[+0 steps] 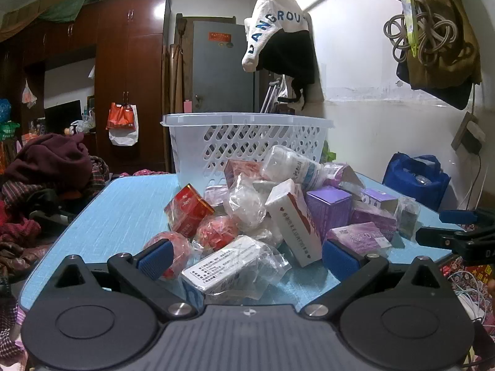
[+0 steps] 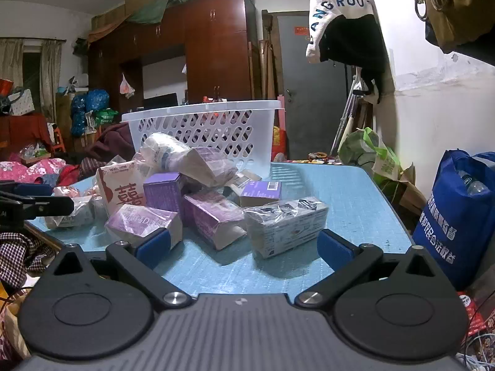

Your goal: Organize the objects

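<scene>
A pile of boxes and wrapped packets lies on a blue table [image 1: 123, 213]. A white slotted basket [image 1: 247, 142] stands behind the pile, also in the right wrist view [image 2: 204, 126]. My left gripper [image 1: 246, 258] is open, low at the near edge, with a plastic-wrapped white box [image 1: 229, 266] between its fingers, not clamped. A red box [image 1: 187, 208] and a white-red box [image 1: 294, 219] lie just beyond. My right gripper [image 2: 244, 249] is open and empty in front of a wrapped white box [image 2: 287, 225] and purple boxes [image 2: 213, 216].
The right gripper shows at the right edge of the left wrist view [image 1: 458, 235]. A blue bag [image 2: 458, 216] stands right of the table. Clothes [image 1: 46, 167] are heaped to the left. A wardrobe [image 1: 130, 77] and grey door [image 1: 222, 68] stand behind.
</scene>
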Demonstrator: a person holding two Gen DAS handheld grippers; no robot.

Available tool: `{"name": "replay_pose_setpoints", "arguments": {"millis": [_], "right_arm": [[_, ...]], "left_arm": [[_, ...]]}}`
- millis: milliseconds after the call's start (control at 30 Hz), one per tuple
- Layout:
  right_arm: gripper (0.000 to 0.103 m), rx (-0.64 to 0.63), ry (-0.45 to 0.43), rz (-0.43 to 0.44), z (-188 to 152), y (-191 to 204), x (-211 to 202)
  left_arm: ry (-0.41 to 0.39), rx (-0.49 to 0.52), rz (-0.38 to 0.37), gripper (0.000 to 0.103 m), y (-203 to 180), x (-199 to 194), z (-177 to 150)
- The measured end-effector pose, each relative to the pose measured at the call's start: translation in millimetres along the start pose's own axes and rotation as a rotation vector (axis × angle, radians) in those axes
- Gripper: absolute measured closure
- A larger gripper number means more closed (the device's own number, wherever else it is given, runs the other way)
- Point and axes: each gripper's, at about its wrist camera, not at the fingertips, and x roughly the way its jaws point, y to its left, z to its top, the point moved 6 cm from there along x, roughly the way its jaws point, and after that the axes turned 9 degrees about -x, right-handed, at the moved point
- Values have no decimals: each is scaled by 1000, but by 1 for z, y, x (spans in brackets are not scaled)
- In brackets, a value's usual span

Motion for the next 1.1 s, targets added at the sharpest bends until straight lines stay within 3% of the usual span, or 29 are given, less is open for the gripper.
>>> {"name": "replay_pose_setpoints", "arguments": {"millis": [1100], "right_arm": [[0, -1, 1, 1, -1, 0, -1]], "left_arm": [[13, 11, -1, 0, -1, 2, -3]]}}
